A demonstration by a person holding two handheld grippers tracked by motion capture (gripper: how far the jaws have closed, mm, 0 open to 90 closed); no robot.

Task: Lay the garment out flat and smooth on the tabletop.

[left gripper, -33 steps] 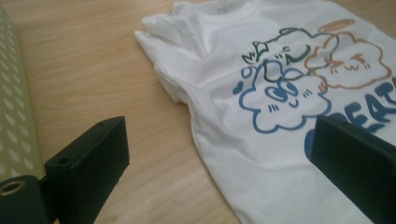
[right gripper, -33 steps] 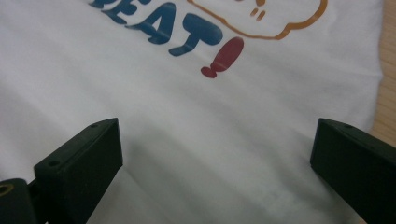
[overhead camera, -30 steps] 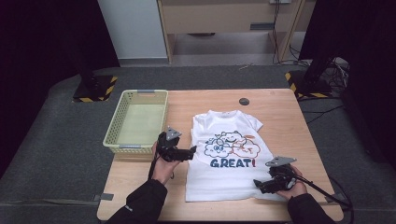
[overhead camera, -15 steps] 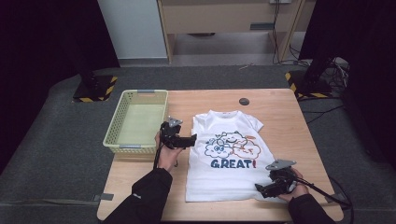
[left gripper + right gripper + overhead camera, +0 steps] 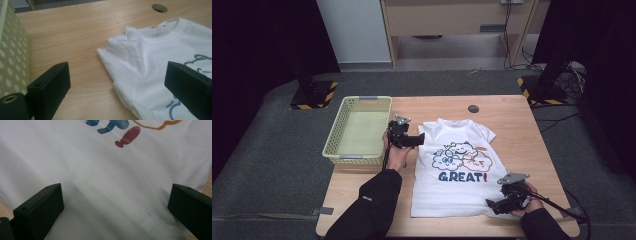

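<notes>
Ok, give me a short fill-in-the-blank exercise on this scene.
1. The white T-shirt lies flat on the wooden ____.
2. The word printed on it is ____.
3. The left gripper is near the shirt's ____ sleeve.
4. The basket left of the shirt is ____ inside.

Missing words: table; GREAT!; left; empty

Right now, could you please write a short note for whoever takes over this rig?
Left claw: open, beside the white T-shirt's left sleeve, holding nothing.
Right claw: open, low over the shirt's bottom hem at the near right corner.
The shirt lies flat, print up, on the table; the green basket sits left of it.
Done: nothing folded yet.
Left: probably grip sleeve and hem, then fold.
</notes>
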